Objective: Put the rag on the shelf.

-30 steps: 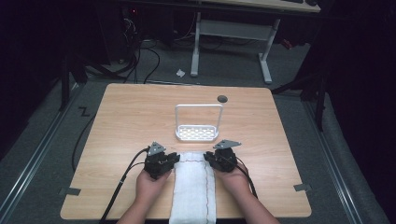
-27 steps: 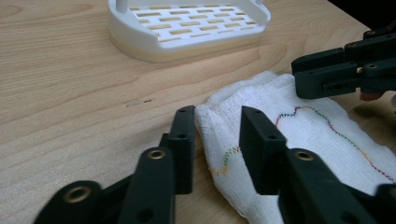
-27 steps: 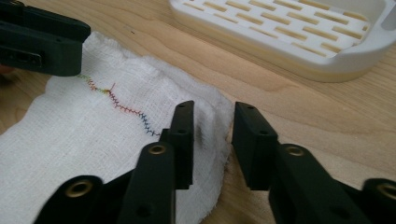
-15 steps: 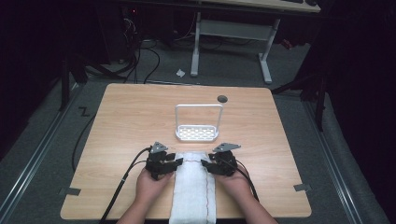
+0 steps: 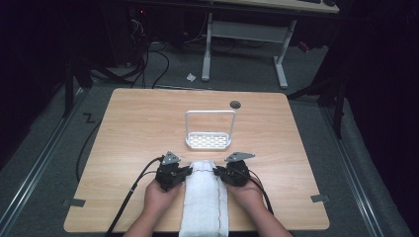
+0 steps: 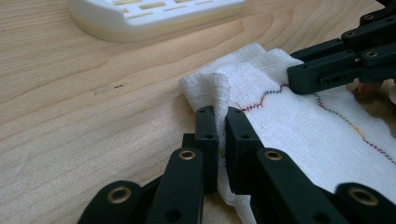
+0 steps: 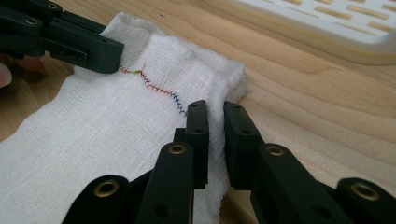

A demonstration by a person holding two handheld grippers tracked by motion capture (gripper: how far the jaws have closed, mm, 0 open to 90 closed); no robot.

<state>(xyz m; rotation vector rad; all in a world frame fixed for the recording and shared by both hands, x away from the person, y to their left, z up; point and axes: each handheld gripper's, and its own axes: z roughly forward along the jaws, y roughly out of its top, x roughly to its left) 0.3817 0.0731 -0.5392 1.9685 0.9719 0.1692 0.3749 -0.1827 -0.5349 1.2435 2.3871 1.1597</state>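
White gauze cloth [image 5: 205, 197], folded strip at near table [image 5: 128, 128] edge: soft, light, limp; best held at edge folds. Left gripper [image 6: 217, 122] and right gripper [image 7: 210, 119] each pinched a side hem nearly closed. Beyond stood a white slotted rack [image 5: 209, 140].

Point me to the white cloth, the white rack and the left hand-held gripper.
white cloth [image 5: 205, 197], high view, its flat middle.
white rack [image 5: 208, 141], high view, its slotted base.
left hand-held gripper [image 6: 221, 126], left gripper view, between its fingertips, pinching the cloth's edge.
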